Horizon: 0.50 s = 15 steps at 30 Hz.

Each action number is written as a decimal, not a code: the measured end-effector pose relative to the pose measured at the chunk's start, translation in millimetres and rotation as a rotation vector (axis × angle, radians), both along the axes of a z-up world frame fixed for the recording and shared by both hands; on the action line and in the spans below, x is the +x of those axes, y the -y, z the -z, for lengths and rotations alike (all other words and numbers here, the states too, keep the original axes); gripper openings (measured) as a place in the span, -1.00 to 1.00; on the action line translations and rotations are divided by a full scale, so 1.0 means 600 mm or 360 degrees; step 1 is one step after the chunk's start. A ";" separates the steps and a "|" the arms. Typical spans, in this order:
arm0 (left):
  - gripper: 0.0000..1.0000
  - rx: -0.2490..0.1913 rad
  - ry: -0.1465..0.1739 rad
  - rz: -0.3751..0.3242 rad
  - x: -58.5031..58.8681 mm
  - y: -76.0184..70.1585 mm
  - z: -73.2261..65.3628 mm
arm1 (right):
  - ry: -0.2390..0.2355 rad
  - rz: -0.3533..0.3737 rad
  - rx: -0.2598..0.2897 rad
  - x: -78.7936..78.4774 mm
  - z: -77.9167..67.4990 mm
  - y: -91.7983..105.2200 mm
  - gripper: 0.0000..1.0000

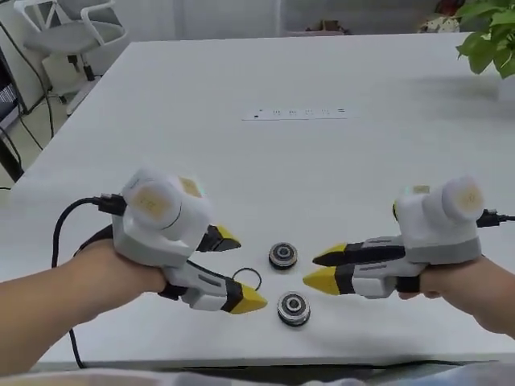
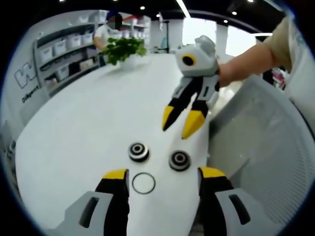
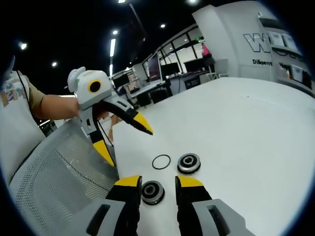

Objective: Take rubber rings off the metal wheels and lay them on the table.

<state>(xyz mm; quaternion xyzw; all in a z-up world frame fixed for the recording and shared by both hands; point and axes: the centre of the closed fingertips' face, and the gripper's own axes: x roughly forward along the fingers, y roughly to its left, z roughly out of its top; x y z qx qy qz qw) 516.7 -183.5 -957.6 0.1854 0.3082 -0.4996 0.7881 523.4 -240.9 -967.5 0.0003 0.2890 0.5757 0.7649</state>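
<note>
One rubber ring [image 2: 143,183] lies freed on the bench [image 1: 322,161], between the open jaws of the left hand-held gripper [image 2: 163,173]. The right hand-held gripper [image 3: 158,180], also open, lines up on the nearer metal wheel [image 3: 152,191]. The next move is probably to clamp that wheel and peel its ring off.

Two small round metal wheels lie flat near the near edge of the white table [image 1: 338,169], close together but not touching. The far wheel [image 1: 282,255] and the near wheel [image 1: 294,309] both show a dark rim around a shiny hub. A thin black rubber ring [image 2: 143,183] lies loose and flat just left of them.
</note>
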 end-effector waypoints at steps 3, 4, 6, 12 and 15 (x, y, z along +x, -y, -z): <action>0.12 0.0002 -0.0010 0.0017 -0.002 0.007 0.005 | 0.0006 -0.0021 -0.0004 -0.008 0.003 -0.003 -0.48; 0.11 0.0000 -0.0011 0.0020 -0.003 0.009 0.005 | 0.0008 -0.0027 -0.0007 -0.010 0.005 -0.004 -0.48; 0.10 -0.0002 -0.0014 0.0031 -0.004 0.015 0.007 | 0.0020 -0.0047 -0.0018 -0.016 0.008 -0.005 -0.47; 0.06 0.0005 -0.0029 0.0067 -0.009 0.027 0.017 | 0.0029 -0.0086 -0.0046 -0.023 0.026 0.000 -0.45; 0.04 0.0010 -0.0039 0.0077 -0.009 0.033 0.021 | 0.0041 -0.0110 -0.0065 -0.028 0.034 0.003 -0.44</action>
